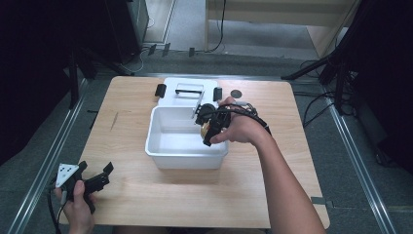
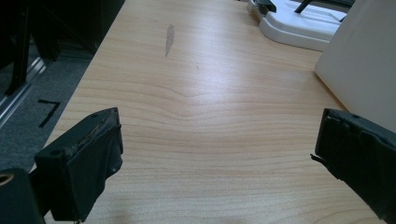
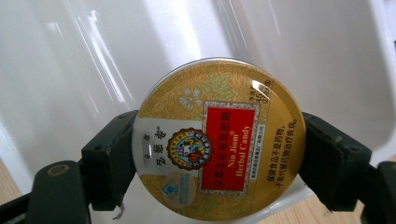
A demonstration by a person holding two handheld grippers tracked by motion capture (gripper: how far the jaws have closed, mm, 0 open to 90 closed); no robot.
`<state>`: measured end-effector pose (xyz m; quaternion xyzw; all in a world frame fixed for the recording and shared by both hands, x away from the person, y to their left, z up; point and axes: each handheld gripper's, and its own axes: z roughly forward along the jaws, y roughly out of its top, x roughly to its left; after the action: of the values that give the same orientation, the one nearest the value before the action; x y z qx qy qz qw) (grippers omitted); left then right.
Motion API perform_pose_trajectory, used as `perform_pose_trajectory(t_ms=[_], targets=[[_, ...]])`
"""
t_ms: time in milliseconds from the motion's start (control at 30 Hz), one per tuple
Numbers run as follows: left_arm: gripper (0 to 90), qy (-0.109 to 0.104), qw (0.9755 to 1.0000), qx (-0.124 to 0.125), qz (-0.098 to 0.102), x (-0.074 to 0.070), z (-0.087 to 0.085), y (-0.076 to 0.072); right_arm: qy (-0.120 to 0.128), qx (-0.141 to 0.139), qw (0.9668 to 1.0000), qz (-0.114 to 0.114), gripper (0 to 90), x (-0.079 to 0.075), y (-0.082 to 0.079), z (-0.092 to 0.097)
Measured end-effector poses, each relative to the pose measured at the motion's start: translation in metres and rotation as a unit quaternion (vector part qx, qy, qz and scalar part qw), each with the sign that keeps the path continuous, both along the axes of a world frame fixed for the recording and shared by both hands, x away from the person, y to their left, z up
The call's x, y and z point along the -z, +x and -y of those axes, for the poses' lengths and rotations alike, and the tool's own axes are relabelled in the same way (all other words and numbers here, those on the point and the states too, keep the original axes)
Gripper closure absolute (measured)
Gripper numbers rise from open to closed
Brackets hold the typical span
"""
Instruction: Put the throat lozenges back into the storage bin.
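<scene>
A round gold candy tin (image 3: 219, 140) with a red label is clamped by its rim between the two black jaws of my right gripper (image 3: 218, 161). In the high view that right gripper (image 1: 209, 127) hangs over the right side of a white plastic bin (image 1: 160, 146), with the tin (image 1: 205, 129) just inside the bin's opening. My left gripper (image 1: 95, 175) rests at the table's near left corner, and its own view shows my left gripper (image 2: 217, 149) with jaws wide apart and bare wood between them.
The bin's white lid (image 1: 187, 95) with black clips lies flat behind the bin. A small dark round object (image 1: 236, 93) sits on the wood to the lid's right. A grey scuff (image 2: 169, 39) marks the table left of the bin.
</scene>
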<state>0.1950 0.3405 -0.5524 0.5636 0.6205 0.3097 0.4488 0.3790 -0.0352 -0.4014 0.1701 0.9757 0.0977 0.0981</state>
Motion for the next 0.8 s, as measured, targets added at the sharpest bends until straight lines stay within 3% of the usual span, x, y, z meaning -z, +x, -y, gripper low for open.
perform_pose_trajectory(t_ms=[300,800], targets=[[1.6,-0.001,1.0,0.001,-0.003,0.0,0.0,0.0,-0.006,-0.017,0.9998,0.0,20.5,0.014,0.002,-0.002],[1.6,-0.002,1.0,0.002,-0.002,0.0,0.0,0.0,-0.042,-0.022,0.9988,-0.014,20.4,0.036,0.006,-0.006]])
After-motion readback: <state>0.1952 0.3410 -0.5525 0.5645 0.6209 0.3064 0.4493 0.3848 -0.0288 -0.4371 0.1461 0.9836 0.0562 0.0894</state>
